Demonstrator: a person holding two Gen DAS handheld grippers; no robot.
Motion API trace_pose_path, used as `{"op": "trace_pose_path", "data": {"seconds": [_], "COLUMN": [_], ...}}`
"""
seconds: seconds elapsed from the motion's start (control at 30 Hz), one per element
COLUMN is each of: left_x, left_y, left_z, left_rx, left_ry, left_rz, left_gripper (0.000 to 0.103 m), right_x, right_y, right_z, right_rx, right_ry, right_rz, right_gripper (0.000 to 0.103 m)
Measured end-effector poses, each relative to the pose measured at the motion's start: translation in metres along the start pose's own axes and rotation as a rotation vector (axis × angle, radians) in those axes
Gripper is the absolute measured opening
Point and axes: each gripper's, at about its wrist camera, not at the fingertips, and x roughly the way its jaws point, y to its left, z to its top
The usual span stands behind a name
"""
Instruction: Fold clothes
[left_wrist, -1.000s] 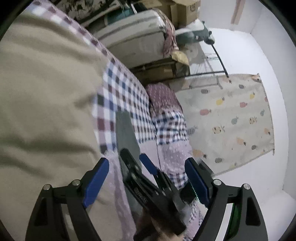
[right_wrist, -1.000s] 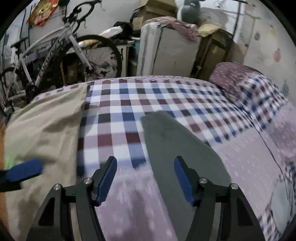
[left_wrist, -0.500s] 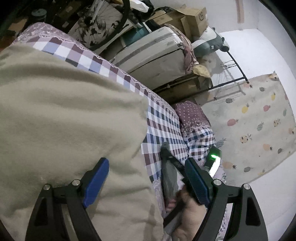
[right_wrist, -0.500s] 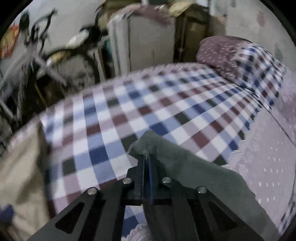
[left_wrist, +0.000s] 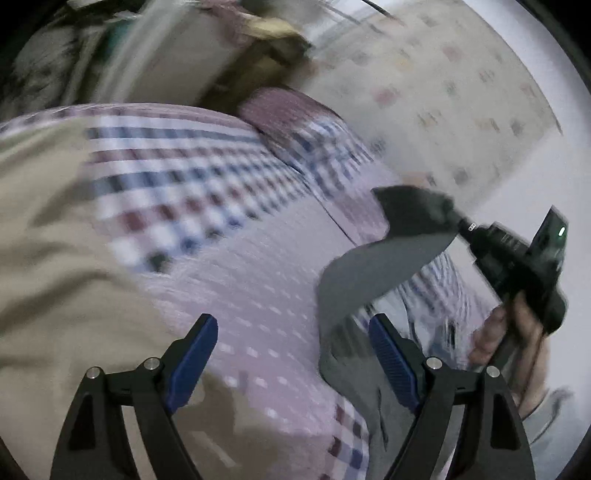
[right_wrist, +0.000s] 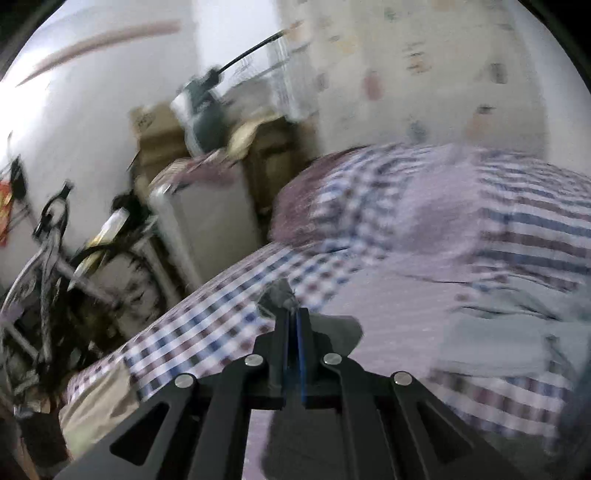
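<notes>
A: What has changed on the bed (left_wrist: 258, 258)?

B: The dark grey garment (left_wrist: 369, 273), flat on the checked cover a second ago, now hangs in the air at its right side; one end is lifted, the rest trails down to the cover; I judge a fold-over is under way; the beige cloth (left_wrist: 55, 240) lies at the left.

A: And the grippers?

B: The right gripper (right_wrist: 292, 314) is clamped tight on the garment's corner; the left gripper (left_wrist: 291, 354) stands wide apart, gripping nothing, the hanging cloth just inside its right finger.

bed (left_wrist: 236, 266) w/ checked+dotted sheet | beige cloth (left_wrist: 48, 258) on left side | pillow (left_wrist: 295, 114) at far end
</notes>
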Motion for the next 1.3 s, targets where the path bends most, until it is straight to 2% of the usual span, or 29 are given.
{"op": "trace_pose_path", "data": {"seconds": [0.1, 0.23, 0.37, 0.47, 0.6, 0.77, 0.83, 0.9, 0.93, 0.97, 1.03, 1.1, 1.2, 1.3], "left_x": [0.025, 0.055, 0.084, 0.100, 0.114, 0.133, 0.142, 0.148, 0.151, 0.154, 0.158, 0.159, 0.159, 0.160], "left_y": [-0.042, -0.088, -0.129, -0.136, -0.139, -0.151, -0.153, -0.152, -0.152, -0.152, -0.154, -0.157, -0.160, -0.161], "left_z": [-0.012, -0.050, -0.089, -0.101, -0.108, -0.129, -0.136, -0.138, -0.139, -0.141, -0.145, -0.149, -0.154, -0.156], "left_rx": [0.159, 0.378, 0.574, 0.600, 0.617, 0.726, 0.752, 0.742, 0.737, 0.736, 0.744, 0.756, 0.777, 0.786], "left_ry": [0.075, 0.184, 0.285, 0.313, 0.312, 0.327, 0.343, 0.359, 0.363, 0.366, 0.370, 0.370, 0.371, 0.371], "left_rz": [-0.012, 0.005, 0.029, 0.047, 0.055, 0.098, 0.113, 0.115, 0.122, 0.131, 0.152, 0.156, 0.159, 0.168], "left_gripper": [0.087, 0.087, 0.087, 0.087, 0.087, 0.086, 0.079, 0.063, 0.060, 0.052, 0.046, 0.031, 0.023, 0.023], "right_x": [-0.055, -0.132, -0.181, -0.208, -0.243, -0.282, -0.294, -0.300, -0.301, -0.301, -0.302, -0.303, -0.310, -0.319], "right_y": [-0.045, -0.103, -0.149, -0.181, -0.218, -0.261, -0.282, -0.301, -0.311, -0.320, -0.333, -0.345, -0.355, -0.355], "right_z": [0.003, -0.005, -0.021, -0.034, -0.064, -0.130, -0.165, -0.195, -0.212, -0.226, -0.245, -0.265, -0.274, -0.262], "right_rx": [0.067, 0.150, 0.220, 0.274, 0.340, 0.453, 0.530, 0.604, 0.646, 0.679, 0.719, 0.758, 0.743, 0.637], "right_ry": [-0.048, -0.107, -0.141, -0.157, -0.169, -0.167, -0.153, -0.129, -0.110, -0.085, -0.023, 0.039, 0.095, 0.110], "right_rz": [-0.078, -0.156, -0.198, -0.216, -0.242, -0.311, -0.351, -0.372, -0.381, -0.391, -0.412, -0.432, -0.479, -0.530], "right_gripper": [0.002, 0.002, 0.002, 0.002, 0.002, 0.002, 0.002, 0.002, 0.003, 0.003, 0.005, 0.009, 0.011, 0.024]}}
